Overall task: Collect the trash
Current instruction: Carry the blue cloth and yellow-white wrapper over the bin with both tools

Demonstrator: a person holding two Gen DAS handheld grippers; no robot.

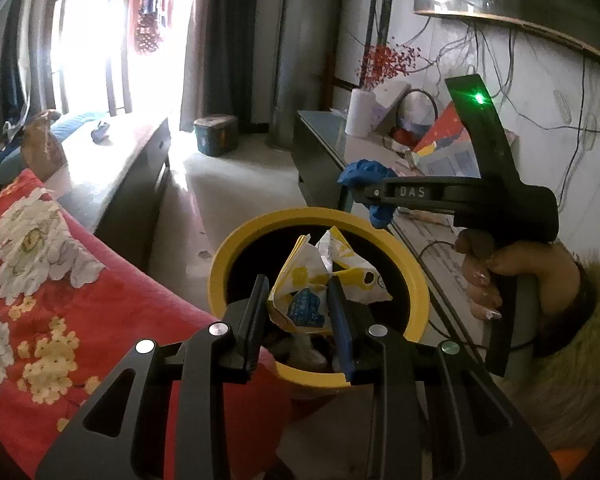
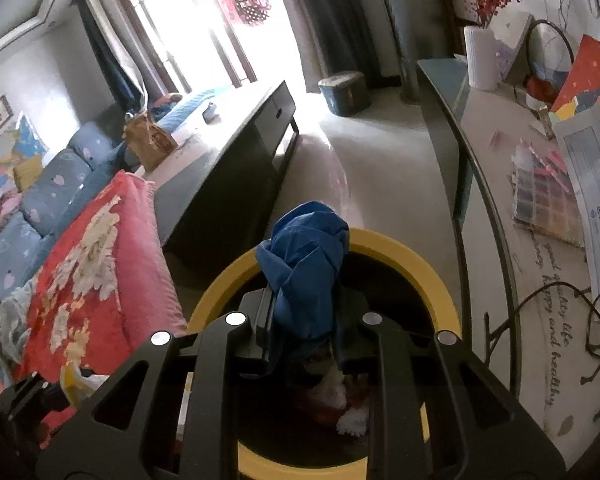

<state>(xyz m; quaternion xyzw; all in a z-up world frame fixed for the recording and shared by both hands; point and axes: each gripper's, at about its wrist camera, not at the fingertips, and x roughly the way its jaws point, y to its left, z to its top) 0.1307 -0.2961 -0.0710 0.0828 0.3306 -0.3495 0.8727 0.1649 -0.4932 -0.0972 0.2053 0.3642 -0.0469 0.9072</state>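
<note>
A yellow-rimmed bin [image 1: 416,276] with a dark inside stands on the floor between the red sofa and the long table; it also shows in the right wrist view [image 2: 428,268]. My left gripper [image 1: 298,292] is shut on a crumpled yellow and white wrapper [image 1: 324,276] and holds it over the bin's mouth. My right gripper [image 2: 304,300] is shut on a wad of blue cloth [image 2: 306,260] above the bin; in the left wrist view it [image 1: 364,192] hangs past the bin's far rim. White and red scraps [image 2: 348,404] lie inside the bin.
A red flowered blanket [image 1: 60,280] covers the sofa at left. A dark low cabinet [image 2: 236,160] stands beyond it. The long table [image 2: 496,152] at right carries papers, a colour chart [image 2: 544,196], a white roll [image 2: 482,58] and cables. A small stool [image 2: 344,92] stands by the window.
</note>
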